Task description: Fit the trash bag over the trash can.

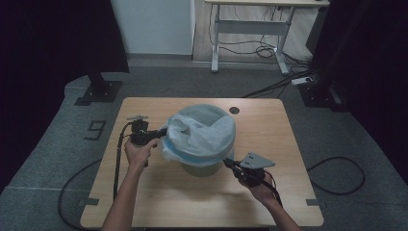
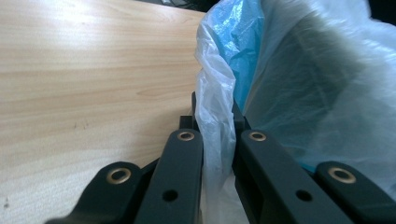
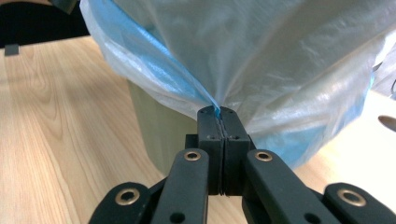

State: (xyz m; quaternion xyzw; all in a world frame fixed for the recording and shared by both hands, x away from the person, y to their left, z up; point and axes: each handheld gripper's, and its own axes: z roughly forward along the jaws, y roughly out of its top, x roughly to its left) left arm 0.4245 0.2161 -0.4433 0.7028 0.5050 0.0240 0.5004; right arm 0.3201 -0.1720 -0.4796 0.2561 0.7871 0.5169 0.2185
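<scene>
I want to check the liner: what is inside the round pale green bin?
A thin, white-and-blue translucent plastic bag lines the round pale green bin and drapes over its rim. The bag's folds cover the bin's bottom, so any contents cannot be seen.

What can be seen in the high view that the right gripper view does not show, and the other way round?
High view: the whole wooden table, the left gripper clamped on the plastic bag at the bin's left side, the person's forearms and the floor cables.
Right gripper view: the right gripper with jaws pressed together on a fold of the bag's edge, seen close.
Both: the bag draped over the bin on the table.
</scene>
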